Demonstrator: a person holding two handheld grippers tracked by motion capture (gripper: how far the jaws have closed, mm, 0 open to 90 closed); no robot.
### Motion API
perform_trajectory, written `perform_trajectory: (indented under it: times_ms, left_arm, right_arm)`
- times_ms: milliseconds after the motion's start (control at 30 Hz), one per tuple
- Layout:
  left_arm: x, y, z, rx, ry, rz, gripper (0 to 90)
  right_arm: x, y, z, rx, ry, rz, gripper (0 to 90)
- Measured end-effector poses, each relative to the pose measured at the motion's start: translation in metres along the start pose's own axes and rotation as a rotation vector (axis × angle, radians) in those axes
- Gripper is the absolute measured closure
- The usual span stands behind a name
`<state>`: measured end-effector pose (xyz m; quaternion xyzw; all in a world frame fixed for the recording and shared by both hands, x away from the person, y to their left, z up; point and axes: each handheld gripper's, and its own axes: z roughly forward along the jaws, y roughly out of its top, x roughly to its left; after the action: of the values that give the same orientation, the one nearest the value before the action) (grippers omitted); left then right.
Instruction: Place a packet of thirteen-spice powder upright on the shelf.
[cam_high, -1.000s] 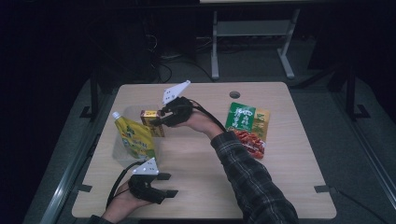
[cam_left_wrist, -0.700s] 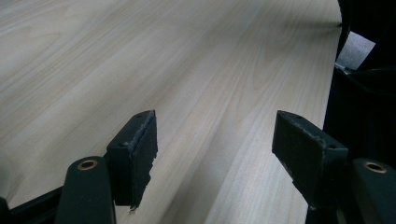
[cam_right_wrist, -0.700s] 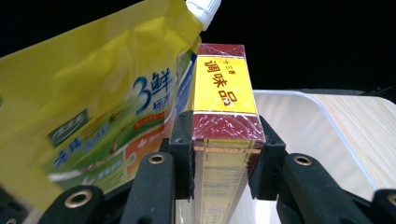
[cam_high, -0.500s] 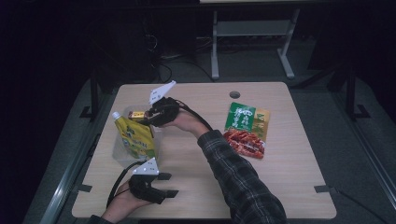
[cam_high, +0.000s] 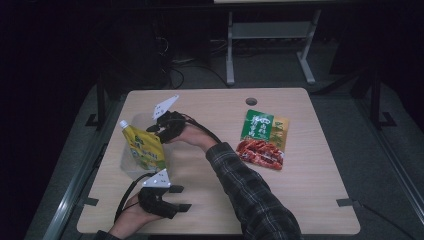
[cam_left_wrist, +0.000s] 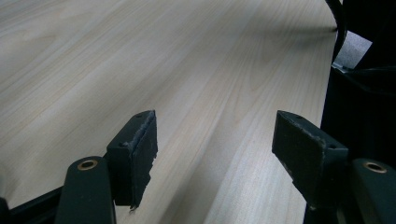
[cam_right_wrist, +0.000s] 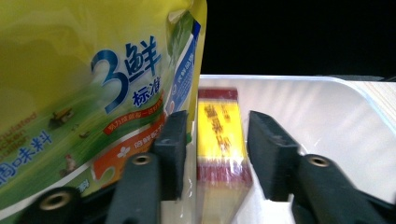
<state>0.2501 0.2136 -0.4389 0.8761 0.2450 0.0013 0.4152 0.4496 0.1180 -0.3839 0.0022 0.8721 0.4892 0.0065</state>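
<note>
A clear plastic rectangular tub (cam_high: 131, 167) is seen near the left edge of the light wooden worktop (cam_high: 305, 195). A yellow-and-green stand-up pouch with a white spout (cam_high: 144, 148) is stood upright in it, and in the right gripper view a slim yellow-and-red box wrapped in clear film (cam_right_wrist: 219, 140) is seen upright just beside the pouch, against the tub's white wall (cam_right_wrist: 327, 112).

The right gripper (cam_high: 159, 131) is held over the far end of the tub by a hand in a plaid sleeve (cam_high: 250, 192). Its jaws have just been opening; they are seen parted on either side of the slim box, with a gap showing between the right pad and the box. Whether the left pad touches the box cannot be told.

The left gripper (cam_high: 181, 198) is held low near the near-left corner of the worktop, in front of the tub. Its jaws are spread apart with bare wood between them.

A green-and-yellow flat packet (cam_high: 264, 126) and a red flat packet (cam_high: 261, 154) are laid touching each other right of the worktop's middle, well apart from the tub.
</note>
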Motion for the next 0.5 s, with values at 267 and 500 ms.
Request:
perform_trajectory:
  times_ms: [267, 500]
  left_arm:
    - [0.0, -0.001, 0.002, 0.006, -0.002, -0.003, 30.5]
    - [-0.001, 0.001, 0.007, 0.014, -0.006, 0.007, 30.5]
  right_arm:
    - [0.004, -0.011, -0.029, -0.007, -0.036, 0.048, 41.5]
    - [0.011, -0.04, -0.066, 0.022, -0.078, 0.105, 38.6]
